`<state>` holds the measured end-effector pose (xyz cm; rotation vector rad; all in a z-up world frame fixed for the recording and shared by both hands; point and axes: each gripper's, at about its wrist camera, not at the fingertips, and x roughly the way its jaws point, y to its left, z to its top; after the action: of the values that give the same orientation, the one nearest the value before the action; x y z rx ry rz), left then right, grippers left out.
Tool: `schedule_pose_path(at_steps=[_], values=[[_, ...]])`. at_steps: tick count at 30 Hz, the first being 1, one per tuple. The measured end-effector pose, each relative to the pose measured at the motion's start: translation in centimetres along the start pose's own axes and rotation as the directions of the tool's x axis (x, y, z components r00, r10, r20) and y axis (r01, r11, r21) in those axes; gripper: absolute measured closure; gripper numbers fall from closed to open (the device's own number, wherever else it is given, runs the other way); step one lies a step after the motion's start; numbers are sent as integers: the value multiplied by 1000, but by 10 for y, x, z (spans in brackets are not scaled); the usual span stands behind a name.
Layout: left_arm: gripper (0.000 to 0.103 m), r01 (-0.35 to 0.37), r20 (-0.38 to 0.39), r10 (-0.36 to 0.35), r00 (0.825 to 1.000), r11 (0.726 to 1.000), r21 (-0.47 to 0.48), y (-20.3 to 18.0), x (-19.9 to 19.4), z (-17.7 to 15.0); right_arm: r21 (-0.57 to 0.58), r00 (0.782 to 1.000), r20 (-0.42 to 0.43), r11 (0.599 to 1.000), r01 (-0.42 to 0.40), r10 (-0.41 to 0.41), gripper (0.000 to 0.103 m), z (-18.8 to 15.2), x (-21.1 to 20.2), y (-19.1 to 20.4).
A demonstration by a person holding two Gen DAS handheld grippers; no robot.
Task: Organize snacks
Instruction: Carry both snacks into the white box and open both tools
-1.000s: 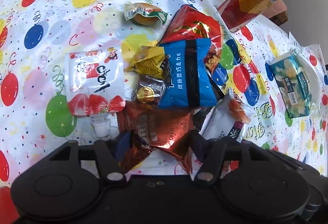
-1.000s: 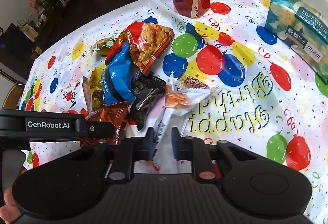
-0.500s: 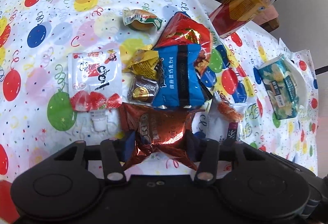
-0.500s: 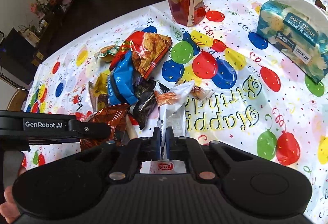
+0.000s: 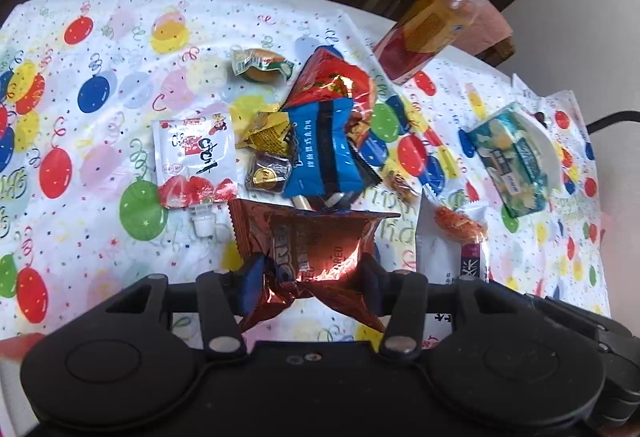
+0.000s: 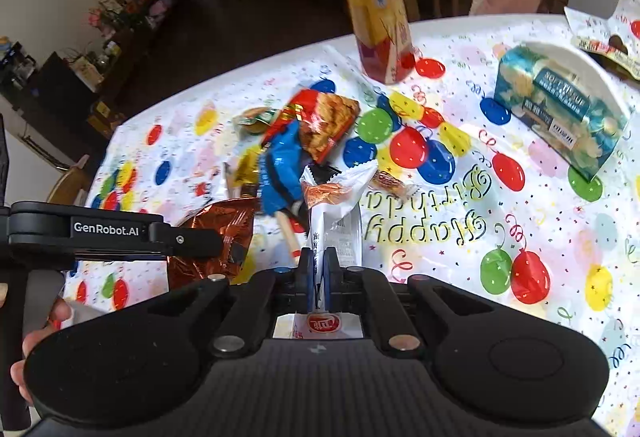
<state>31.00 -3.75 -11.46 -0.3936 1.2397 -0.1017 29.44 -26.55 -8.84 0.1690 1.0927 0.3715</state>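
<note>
Two grippers each hold a snack above the bench (image 5: 100, 237). Farthest left lies a white strawberry drink pouch (image 5: 194, 163), flat on the balloon cloth. Next, the left gripper (image 5: 310, 279) has its fingers pressed into a crumpled copper Oreo packet (image 5: 308, 241), near the pile with the blue chocolate packet (image 5: 322, 151). Right of that, the right gripper (image 6: 318, 271) has its fingers clamped on a white snack packet (image 6: 338, 205). Farther right stands a soft tissue pack (image 6: 560, 109).

Coppery packet (image 5: 316, 249), balloon-patterned tablecloth (image 5: 100, 141)
</note>
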Motion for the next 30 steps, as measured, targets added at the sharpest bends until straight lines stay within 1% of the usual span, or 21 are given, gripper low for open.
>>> schedule_pose_path(at_steps=[6, 15, 23, 30], values=[[55, -2, 29, 1, 1000, 999, 37, -2, -30, -17, -33, 1000, 16, 999, -19, 20, 99, -9, -30, 15], [55, 10, 74, -16, 997, 997, 82, 4, -72, -51, -77, 998, 33, 995, -59, 62, 98, -35, -67, 46], [55, 21, 87, -31, 996, 993, 112, 15, -100, -83, -104, 996, 33, 991, -84, 87, 99, -60, -82, 74], [55, 5, 79, -15, 997, 993, 121, 35, -111, -108, -129, 995, 5, 986, -101, 102, 98, -86, -81, 99]])
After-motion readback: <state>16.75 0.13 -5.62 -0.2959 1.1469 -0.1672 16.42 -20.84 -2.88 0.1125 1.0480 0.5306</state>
